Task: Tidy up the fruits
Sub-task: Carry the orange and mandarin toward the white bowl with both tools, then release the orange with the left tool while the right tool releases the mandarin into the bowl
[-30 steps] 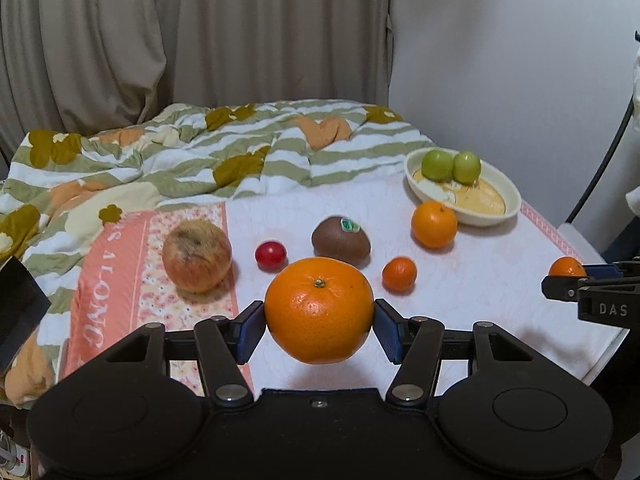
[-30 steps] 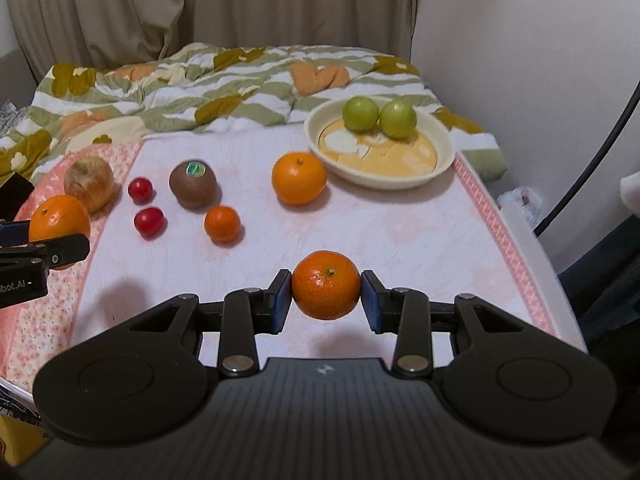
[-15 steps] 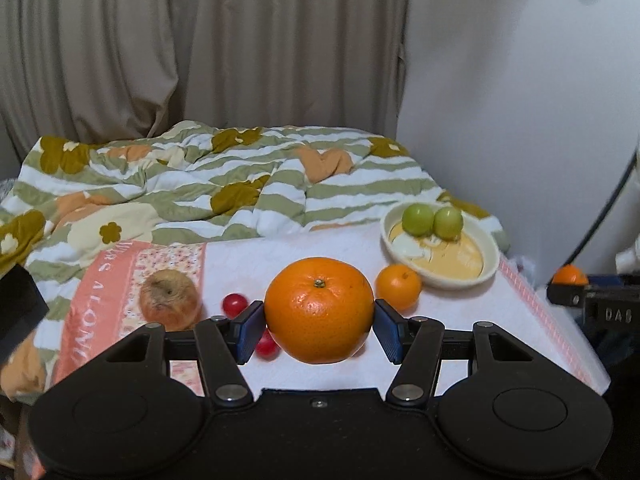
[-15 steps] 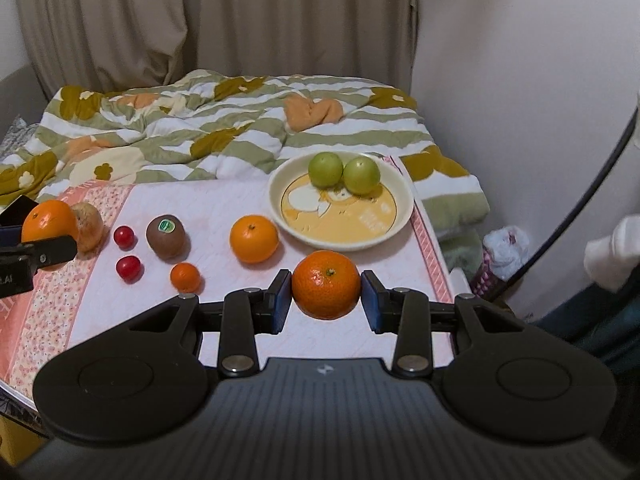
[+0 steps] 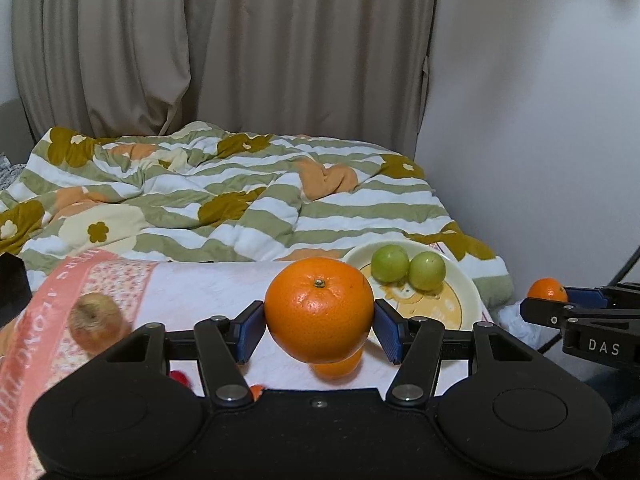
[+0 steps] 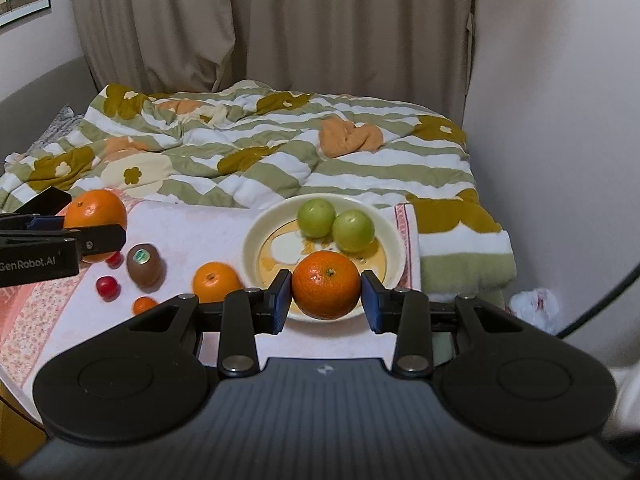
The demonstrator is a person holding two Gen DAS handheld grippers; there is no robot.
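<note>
My left gripper is shut on a large orange, held above the pink-white cloth; it also shows in the right wrist view. My right gripper is shut on a smaller orange, held in front of the cream bowl. The bowl holds two green fruits. On the cloth lie a kiwi, another orange, a tiny orange, two red cherry tomatoes and an apple.
A striped flowered quilt lies behind the cloth. Curtains hang at the back and a white wall stands on the right. A white bag lies on the floor at the right.
Both grippers have risen and pulled back with their oranges. The table fruits now sit lower and farther in both views.
</note>
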